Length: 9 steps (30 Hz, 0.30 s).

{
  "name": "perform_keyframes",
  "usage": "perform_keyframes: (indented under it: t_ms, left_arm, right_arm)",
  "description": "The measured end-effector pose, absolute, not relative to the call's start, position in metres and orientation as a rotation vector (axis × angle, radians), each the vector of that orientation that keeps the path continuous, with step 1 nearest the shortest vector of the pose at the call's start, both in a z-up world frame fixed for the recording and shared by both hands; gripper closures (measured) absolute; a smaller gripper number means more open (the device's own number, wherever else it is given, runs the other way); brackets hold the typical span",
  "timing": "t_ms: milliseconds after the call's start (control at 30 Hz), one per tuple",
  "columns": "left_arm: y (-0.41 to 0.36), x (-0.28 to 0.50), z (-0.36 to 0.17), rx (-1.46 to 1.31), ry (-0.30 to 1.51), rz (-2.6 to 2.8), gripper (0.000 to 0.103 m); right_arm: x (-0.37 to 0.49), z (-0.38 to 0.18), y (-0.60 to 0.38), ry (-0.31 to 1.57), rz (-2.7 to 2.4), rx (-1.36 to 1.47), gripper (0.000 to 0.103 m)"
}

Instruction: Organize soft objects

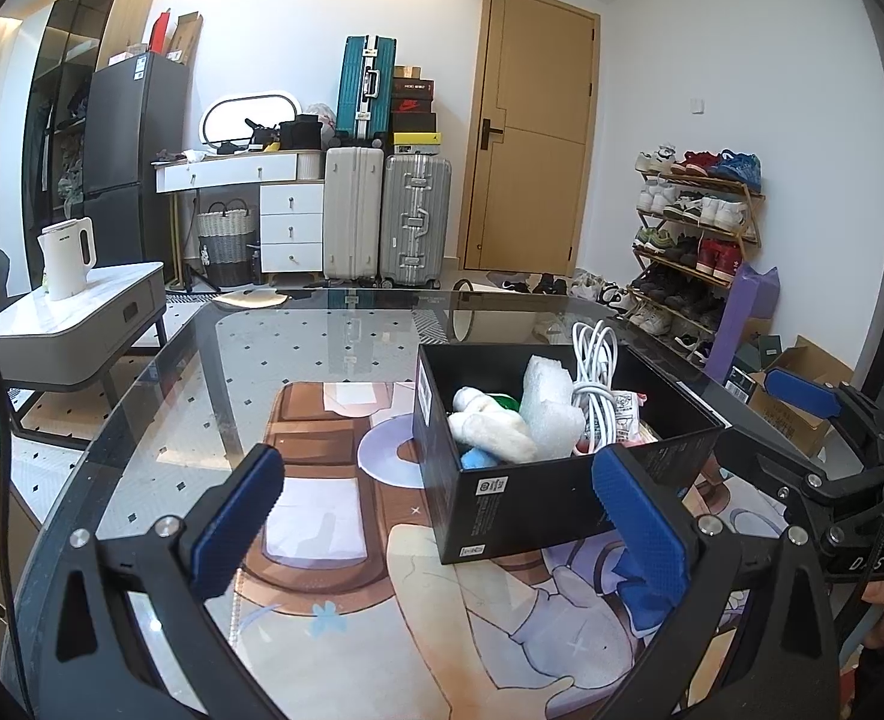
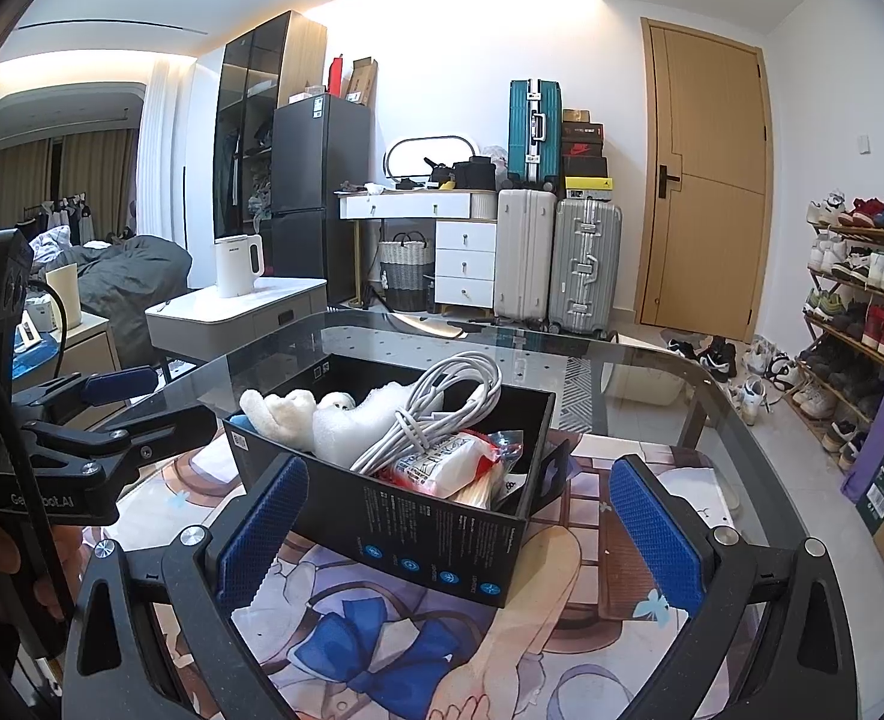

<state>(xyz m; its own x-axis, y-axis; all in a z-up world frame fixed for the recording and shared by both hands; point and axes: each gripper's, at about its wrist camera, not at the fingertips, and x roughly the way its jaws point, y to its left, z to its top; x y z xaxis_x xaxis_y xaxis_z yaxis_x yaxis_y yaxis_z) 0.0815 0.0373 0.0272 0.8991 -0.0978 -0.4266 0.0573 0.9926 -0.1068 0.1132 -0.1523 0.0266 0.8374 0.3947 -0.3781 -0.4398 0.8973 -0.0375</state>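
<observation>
Two grippers flank a black box that stands on a printed mat on the glass table, and both are spread wide with nothing between their blue pads. The left gripper has its right pad just at the box's near corner, at about 4 o'clock in its own view; the right gripper brackets the box's near wall, which fills the gap at 12 o'clock. The soft things already lie inside: a white plush toy, a lump of white foam wrap, a coiled white cable and a wrapped packet, heaped to the rim. The likeliest trouble, I judge, is that heap: the cable loops stand above the wall, so a pad reaching in could snag a loop and drag the packet or foam over the edge. A second risk is the box itself, light card on a smooth mat; a push from one side alone would probably slide or twist it rather than hold it. The two tools are also near each other at the left gripper's 3 o'clock, so a careless swing could knock them together. Open room lies at 9 to 11 o'clock of the left view, where the glass is bare up to its curved rim; beyond the box, at 12 o'clock, the table edge is not far.
</observation>
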Motion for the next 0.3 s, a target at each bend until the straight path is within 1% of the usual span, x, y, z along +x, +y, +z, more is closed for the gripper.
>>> perform_keyframes:
  t_ms: [300]
  left_arm:
    - [0.041, 0.08, 0.0285, -0.101, 0.446, -0.067, 0.0]
  right_arm:
    - [0.1134, 0.0265, -0.1523, 0.373, 0.442, -0.125, 0.001]
